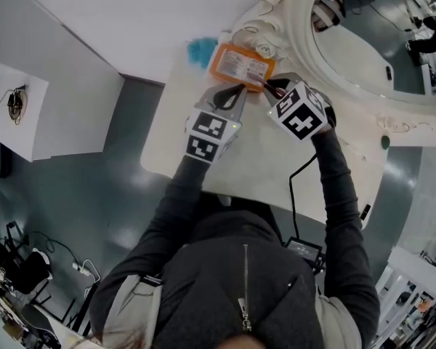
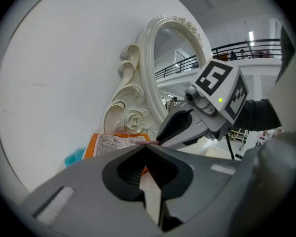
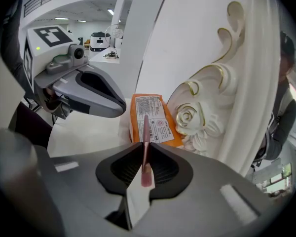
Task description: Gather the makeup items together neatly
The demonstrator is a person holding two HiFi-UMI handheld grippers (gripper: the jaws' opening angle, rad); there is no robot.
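Right gripper point(image 3: 145, 146): clenched on a thin pink stick point(image 3: 146, 128), pads pressing its two sides.
Left gripper point(image 2: 147, 148): clenched on nothing, tips meeting, just beside the right gripper's tips at their 9 o'clock in the head view.
Stick's look: slim, straight, dusty pink, with a blunt near end.
Stick's place: in the right jaws, over the near end of the orange packet point(image 1: 240, 64).
Edges and room: the packet lies against the ornate white mirror frame point(image 3: 202, 112); a blue item point(image 1: 200, 51) sits at its 9 o'clock; bare table point(image 1: 261, 166) opens at 6 o'clock.
Stick's axis: in the right gripper view, 6 to 12 o'clock along the jaws, far end toward the packet.
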